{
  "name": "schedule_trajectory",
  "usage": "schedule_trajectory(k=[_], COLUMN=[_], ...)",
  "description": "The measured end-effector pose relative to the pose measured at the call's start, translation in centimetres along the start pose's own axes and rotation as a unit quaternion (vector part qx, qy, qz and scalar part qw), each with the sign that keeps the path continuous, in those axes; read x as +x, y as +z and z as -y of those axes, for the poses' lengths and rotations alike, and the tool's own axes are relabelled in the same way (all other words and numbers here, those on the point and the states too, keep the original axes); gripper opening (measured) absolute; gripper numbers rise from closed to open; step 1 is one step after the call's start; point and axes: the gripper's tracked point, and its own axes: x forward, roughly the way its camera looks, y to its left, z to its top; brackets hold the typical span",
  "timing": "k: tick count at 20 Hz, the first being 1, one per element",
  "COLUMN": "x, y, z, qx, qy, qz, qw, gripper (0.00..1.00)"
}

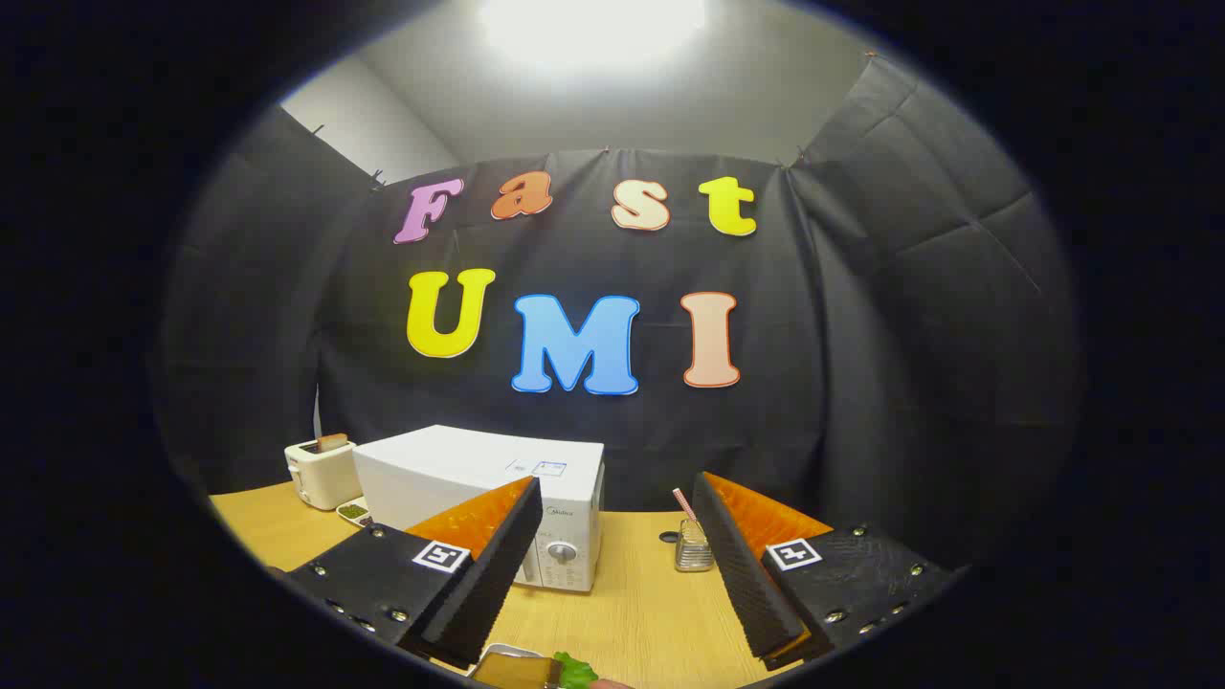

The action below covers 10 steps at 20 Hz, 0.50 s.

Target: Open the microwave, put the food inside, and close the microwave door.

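Note:
A white microwave stands on the wooden table, partly hidden behind my left finger, its door shut and its control panel with a dial facing me. My gripper is open, held above the table, with nothing between the fingers. Low down, just under the fingers, the food shows as a brown piece with a green leaf on a small tray.
A white toaster with a slice of bread in it stands left of the microwave, with a small dish of green bits beside it. A glass jar with a striped straw stands to the microwave's right, near a dark hole in the tabletop.

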Motion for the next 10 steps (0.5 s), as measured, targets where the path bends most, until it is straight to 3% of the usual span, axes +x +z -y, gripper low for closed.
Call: schedule_trajectory(k=[10], x=[0.4], y=[-1.8], z=[-1.3], qx=[-0.008], qy=[0.005], qz=[-0.017], qw=[1.0], gripper=[0.97])
